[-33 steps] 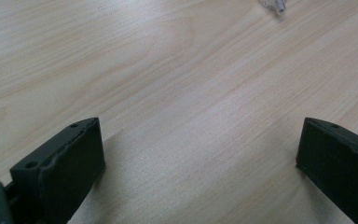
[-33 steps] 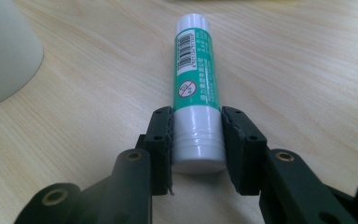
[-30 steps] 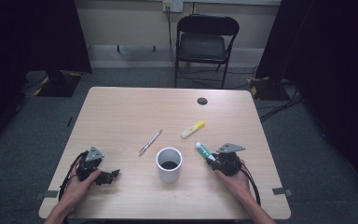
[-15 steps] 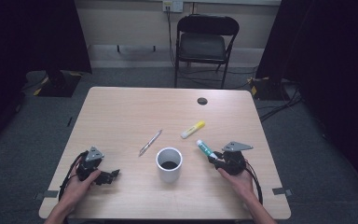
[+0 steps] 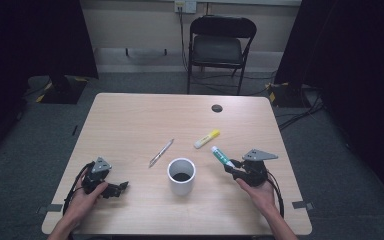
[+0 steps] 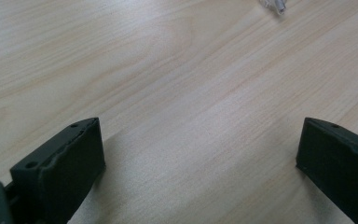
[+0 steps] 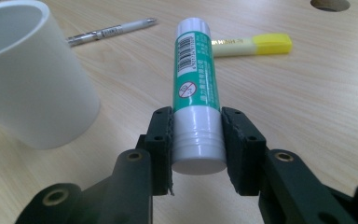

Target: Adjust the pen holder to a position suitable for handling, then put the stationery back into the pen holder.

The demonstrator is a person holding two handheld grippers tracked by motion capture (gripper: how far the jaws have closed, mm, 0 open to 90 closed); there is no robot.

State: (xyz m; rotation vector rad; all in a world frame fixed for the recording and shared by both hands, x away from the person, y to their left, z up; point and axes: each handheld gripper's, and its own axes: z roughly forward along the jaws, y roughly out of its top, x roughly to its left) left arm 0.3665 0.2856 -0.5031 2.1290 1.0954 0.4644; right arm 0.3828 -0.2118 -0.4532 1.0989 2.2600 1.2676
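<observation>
From the high view, the bench [image 5: 130, 120] is smooth pale wood. A round white cup [image 5: 181, 176] stands near the front edge. The right gripper [image 5: 234, 167] holds a glue stick [image 5: 222, 156] just right of the cup. The left gripper [image 5: 117, 187] rests by the front left corner.

In the left gripper view, its black fingers [image 6: 60, 161] stand wide apart over bare wood.

In the right gripper view, the fingers [image 7: 161, 140] squeeze the glue stick [image 7: 195, 93], a shiny round tube, green in the middle with white ends, lifted off the bench. A thin pen [image 7: 112, 31] and a yellow marker [image 7: 256, 45] lie behind it.

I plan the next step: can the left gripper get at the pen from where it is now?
Probably yes. The left gripper is open and holds nothing, and bare table lies between it and the pen; the cup stands off to the side.
</observation>
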